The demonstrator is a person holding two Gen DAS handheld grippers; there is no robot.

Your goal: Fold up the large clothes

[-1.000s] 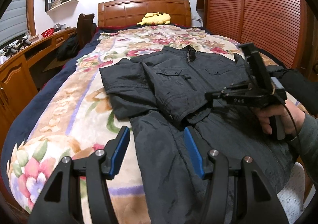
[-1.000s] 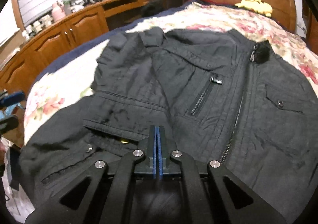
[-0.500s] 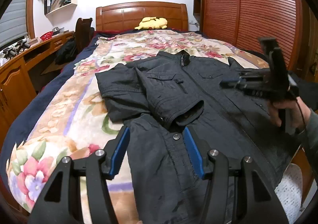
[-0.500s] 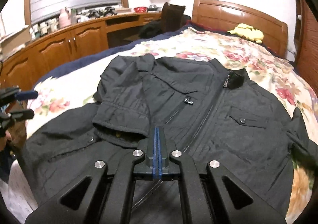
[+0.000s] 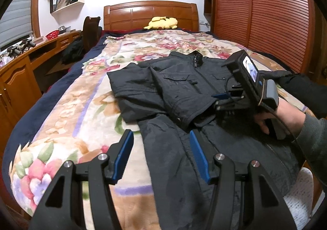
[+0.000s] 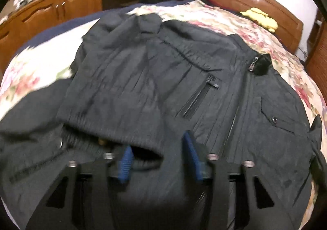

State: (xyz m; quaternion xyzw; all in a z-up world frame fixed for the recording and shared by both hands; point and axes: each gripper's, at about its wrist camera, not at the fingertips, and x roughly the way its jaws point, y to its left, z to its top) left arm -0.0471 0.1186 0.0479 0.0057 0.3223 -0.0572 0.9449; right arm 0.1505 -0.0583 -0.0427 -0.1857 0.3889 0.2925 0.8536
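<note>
Folding looks barely begun on my black quilted zip-front jacket (image 5: 184,95), spread on the floral bed quilt (image 5: 85,111); one sleeve lies across its chest, the rest remains; left gripper (image 5: 161,158) gapes empty at six o'clock; right gripper (image 6: 157,160), jaws apart but closing, straddles that sleeve's cuff (image 6: 130,142).

Bare floral blanket (image 5: 81,111) lay free at the frame's left; the folded sleeve (image 5: 175,95) and right tool (image 5: 222,100) blocked the centre-right.
</note>
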